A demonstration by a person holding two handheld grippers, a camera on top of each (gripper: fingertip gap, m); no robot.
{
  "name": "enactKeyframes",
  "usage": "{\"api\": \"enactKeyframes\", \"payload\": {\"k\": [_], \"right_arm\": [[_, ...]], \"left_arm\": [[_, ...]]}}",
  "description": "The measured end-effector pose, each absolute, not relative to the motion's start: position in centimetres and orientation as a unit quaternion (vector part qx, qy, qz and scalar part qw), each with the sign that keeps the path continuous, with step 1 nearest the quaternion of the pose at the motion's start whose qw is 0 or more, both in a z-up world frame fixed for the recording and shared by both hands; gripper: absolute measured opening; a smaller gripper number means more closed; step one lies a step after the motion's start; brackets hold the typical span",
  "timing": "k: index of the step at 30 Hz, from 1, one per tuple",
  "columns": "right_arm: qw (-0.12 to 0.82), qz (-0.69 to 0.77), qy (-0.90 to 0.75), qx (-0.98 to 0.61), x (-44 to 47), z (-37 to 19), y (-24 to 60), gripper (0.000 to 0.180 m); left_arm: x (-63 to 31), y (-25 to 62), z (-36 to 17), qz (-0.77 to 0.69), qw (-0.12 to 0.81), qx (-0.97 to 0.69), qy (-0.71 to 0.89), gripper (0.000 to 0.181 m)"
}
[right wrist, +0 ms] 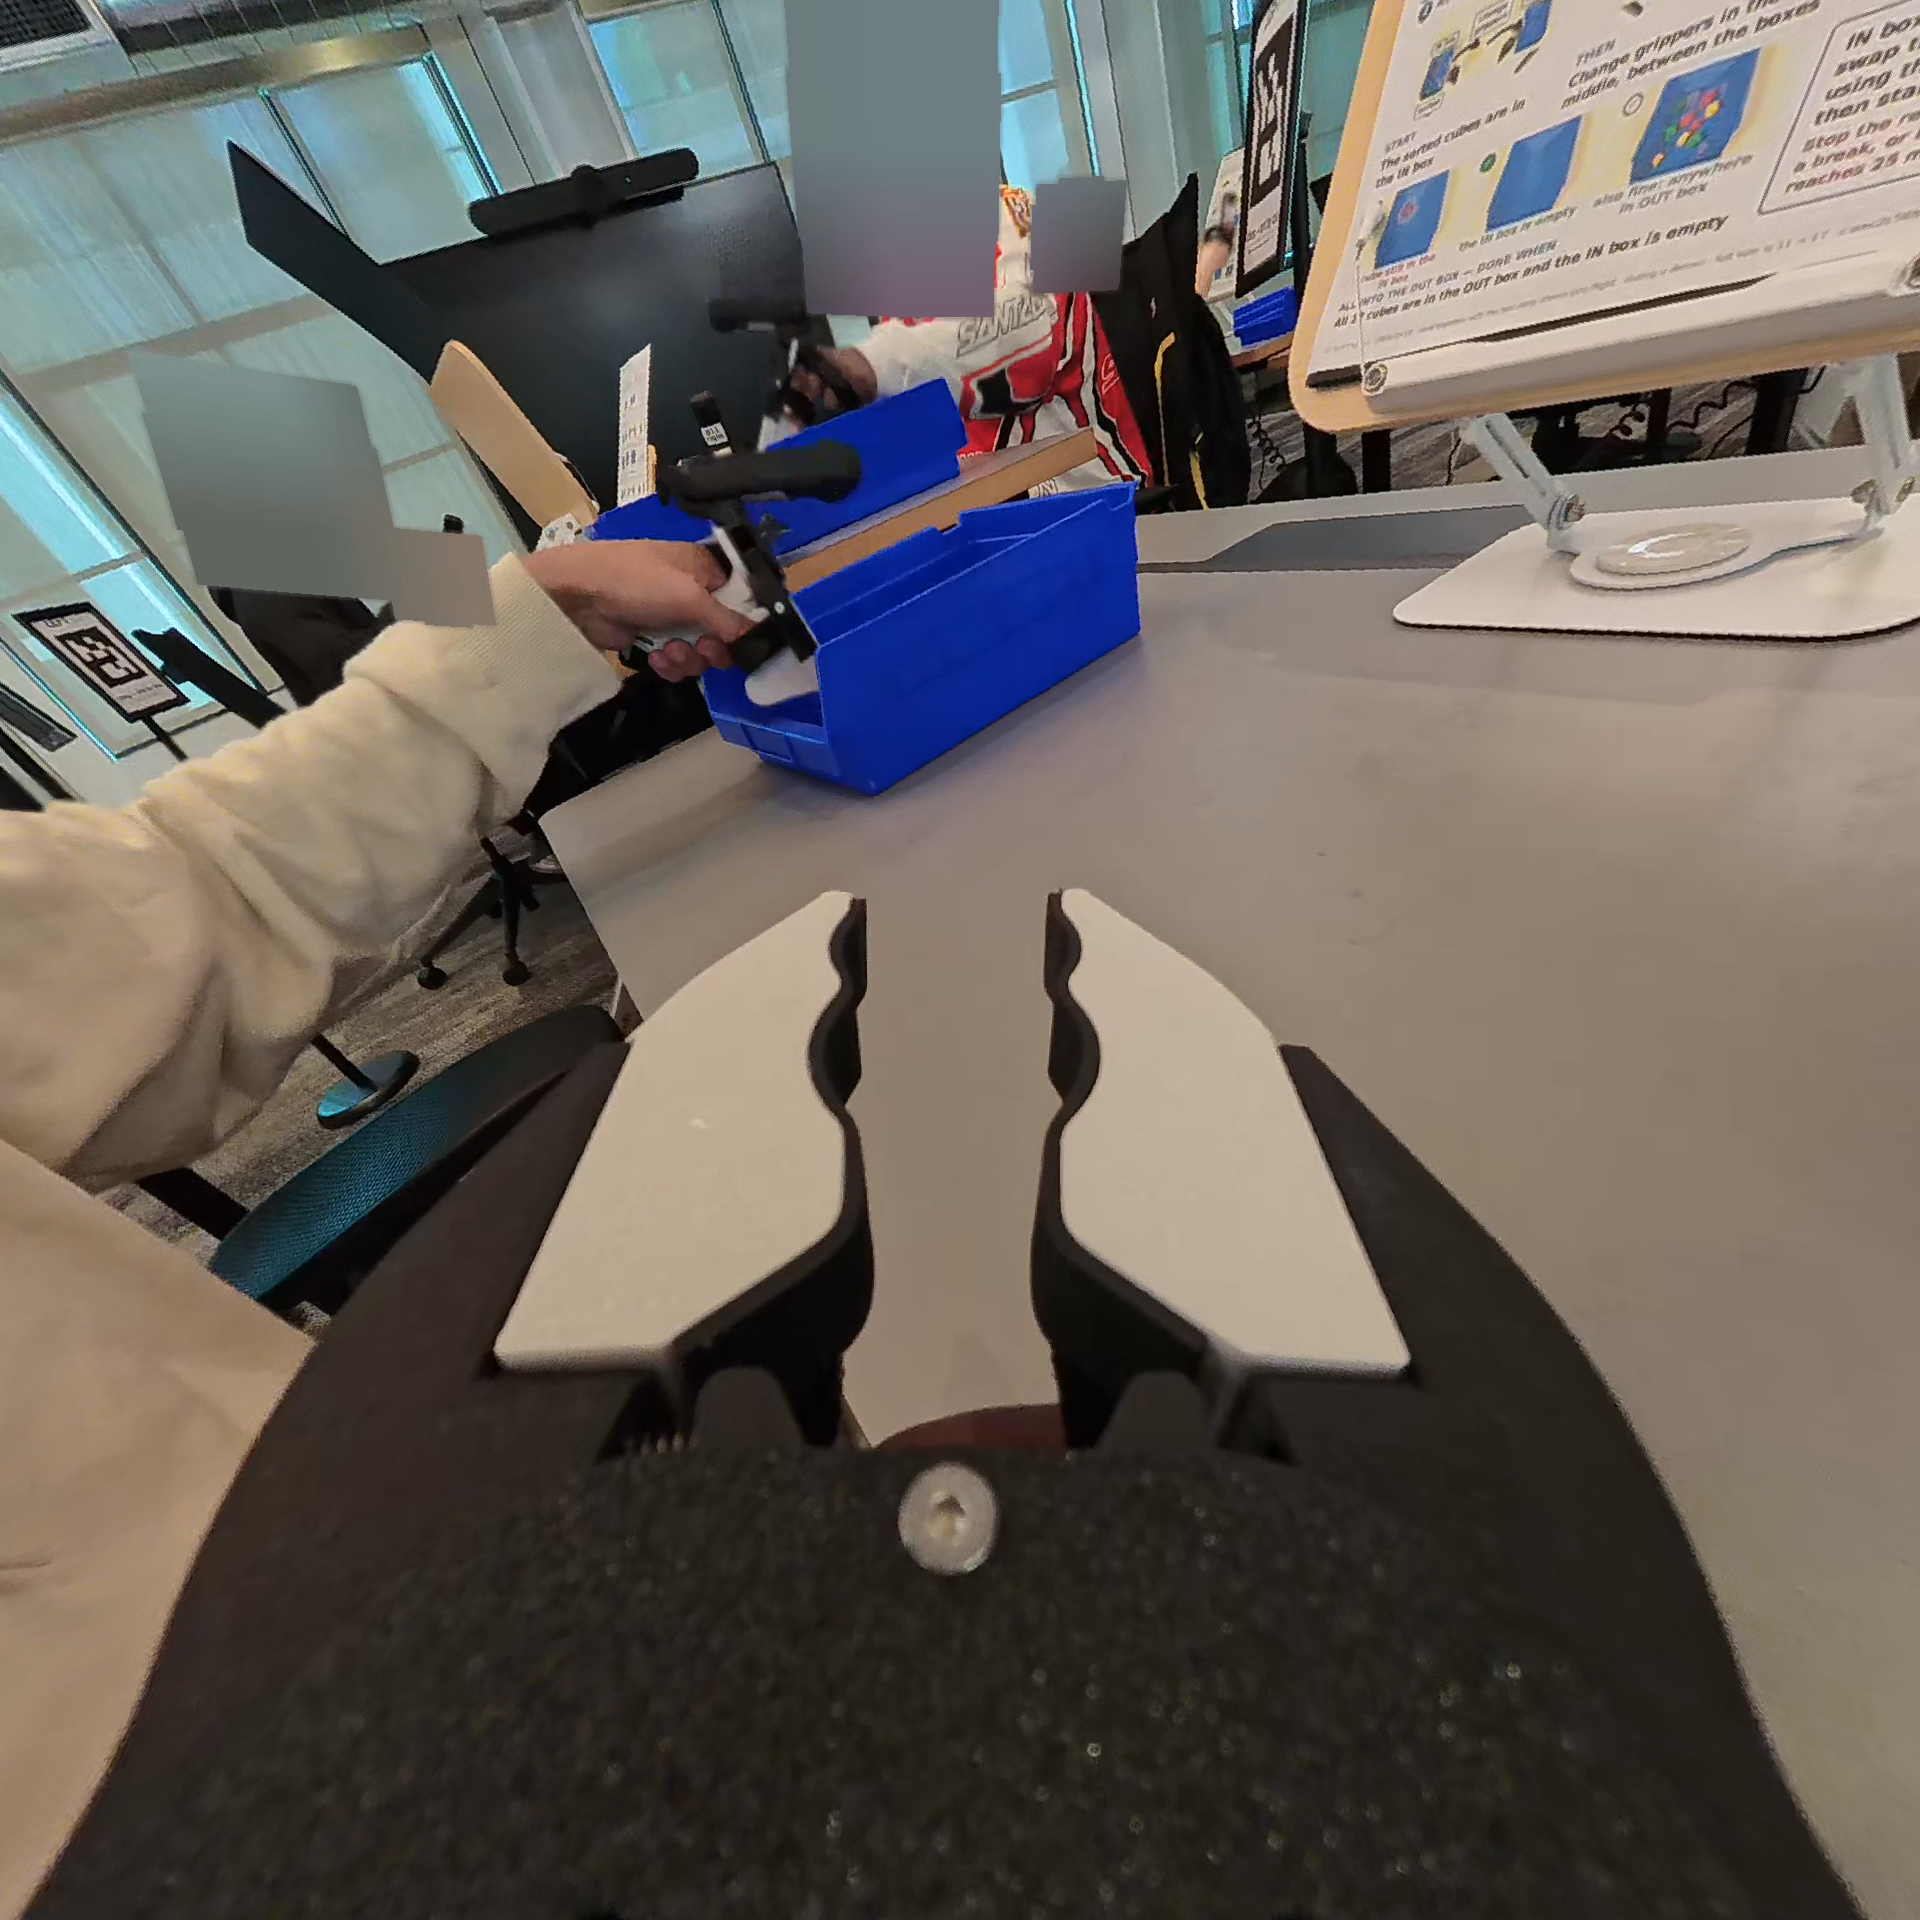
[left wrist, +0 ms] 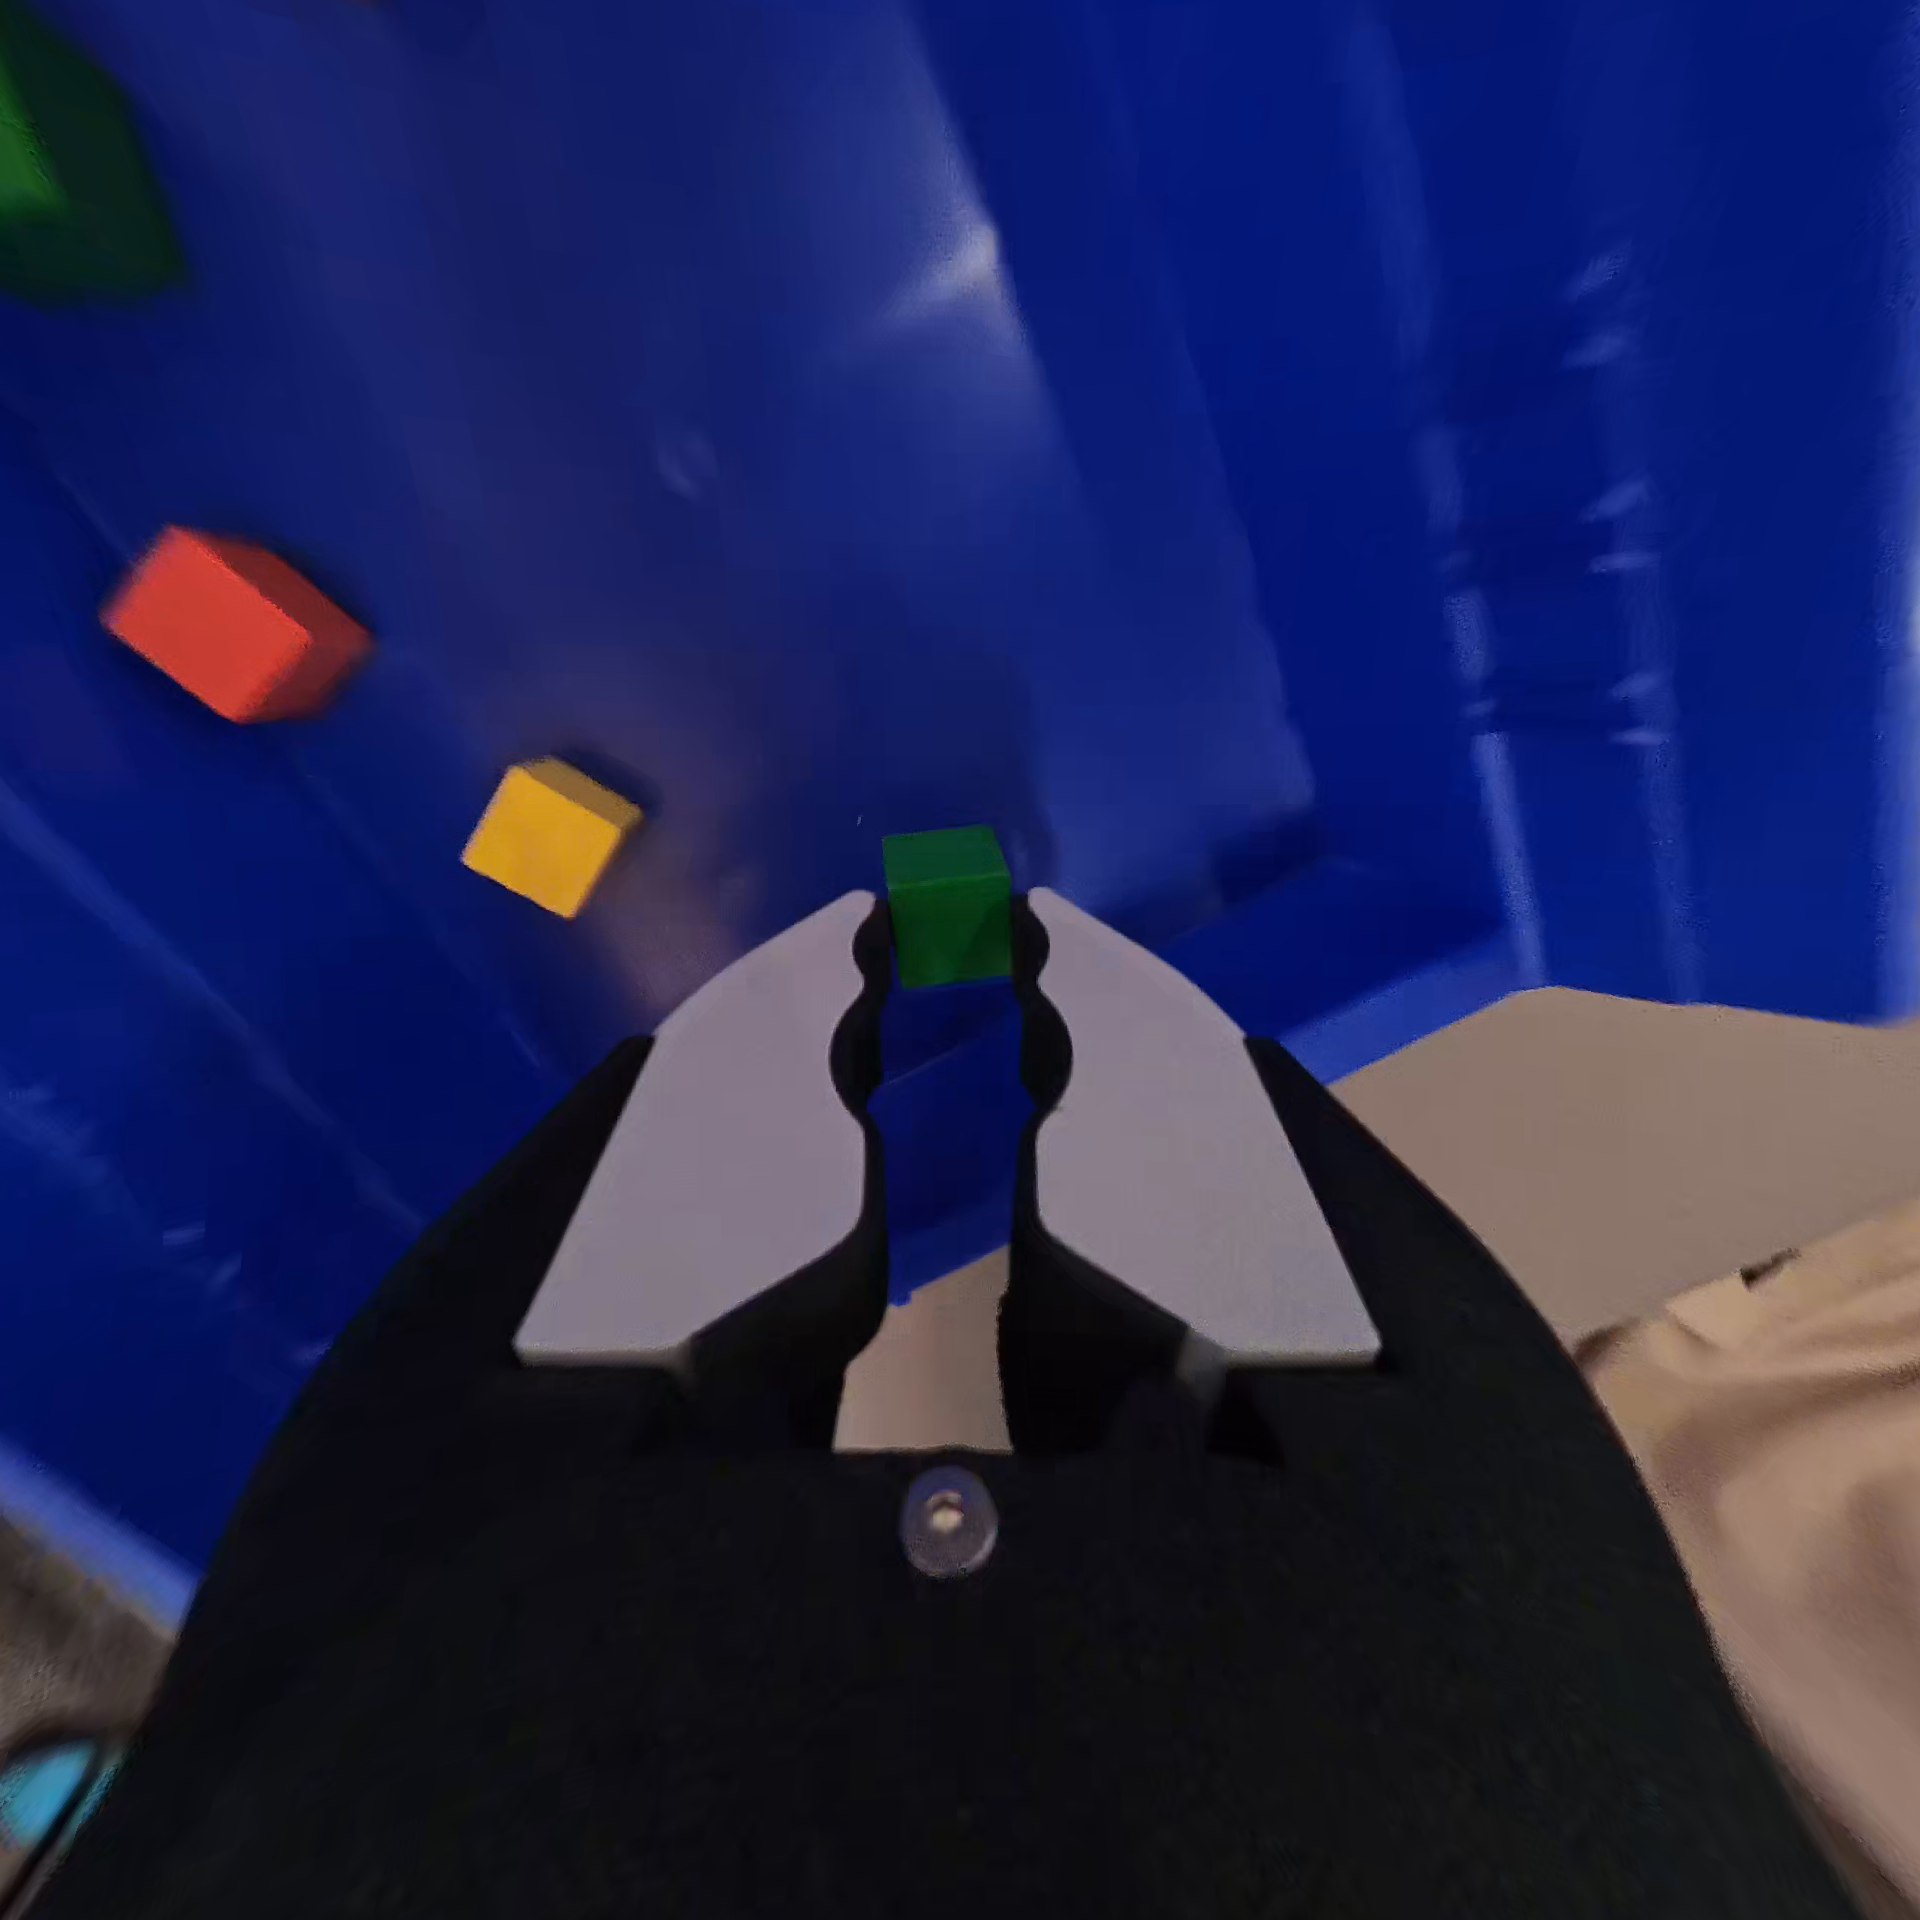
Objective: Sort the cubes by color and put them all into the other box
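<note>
I have the green cube (left wrist: 948, 906) pinched between the tips of my left gripper (left wrist: 948, 935), inside the blue box (left wrist: 1039, 468). A yellow cube (left wrist: 549, 836) and a red cube (left wrist: 234, 623) lie on the box floor to its left. My right gripper (right wrist: 954, 935) hangs over the grey counter (right wrist: 1455, 883), fingers apart and empty.

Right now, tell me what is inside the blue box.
In the left wrist view, the blue box holds a red cube, a yellow cube and a blurred green one. The left tool grips a green cube there. The tool body hides the near floor.
</note>
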State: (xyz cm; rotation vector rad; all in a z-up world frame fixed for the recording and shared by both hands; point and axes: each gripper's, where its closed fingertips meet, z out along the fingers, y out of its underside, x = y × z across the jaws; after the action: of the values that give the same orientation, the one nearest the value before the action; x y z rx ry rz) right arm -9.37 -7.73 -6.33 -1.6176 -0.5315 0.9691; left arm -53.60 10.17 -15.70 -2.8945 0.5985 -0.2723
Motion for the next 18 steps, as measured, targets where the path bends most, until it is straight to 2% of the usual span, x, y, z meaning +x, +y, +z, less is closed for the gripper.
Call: {"api": "enactKeyframes", "payload": {"k": [5, 8, 12, 18], "right_arm": [[0.562, 0.407, -0.218, -0.686, -8.9, -6.2, -7.4, 0.032], [0.573, 0.394, -0.212, -0.686, -8.2, -5.9, -7.0, 0.032], [0.583, 0.383, -0.198, -0.689, -7.1, -5.9, -6.4, 0.031], [0.574, 0.387, -0.184, -0.698, -6.9, -6.8, -5.7, 0.031]], "left_arm": [[-49.5, 11.2, -5.9, -0.090, 0.379, -0.886, 0.251, 0.022], [-45.6, 8.6, -1.0, -0.143, 0.511, -0.805, 0.266, 0.022], [-43.1, 5.2, 0.0, -0.164, 0.590, -0.749, 0.252, 0.022], [-41.9, 3.6, -2.5, -0.167, 0.612, -0.734, 0.243, 0.021]]}}
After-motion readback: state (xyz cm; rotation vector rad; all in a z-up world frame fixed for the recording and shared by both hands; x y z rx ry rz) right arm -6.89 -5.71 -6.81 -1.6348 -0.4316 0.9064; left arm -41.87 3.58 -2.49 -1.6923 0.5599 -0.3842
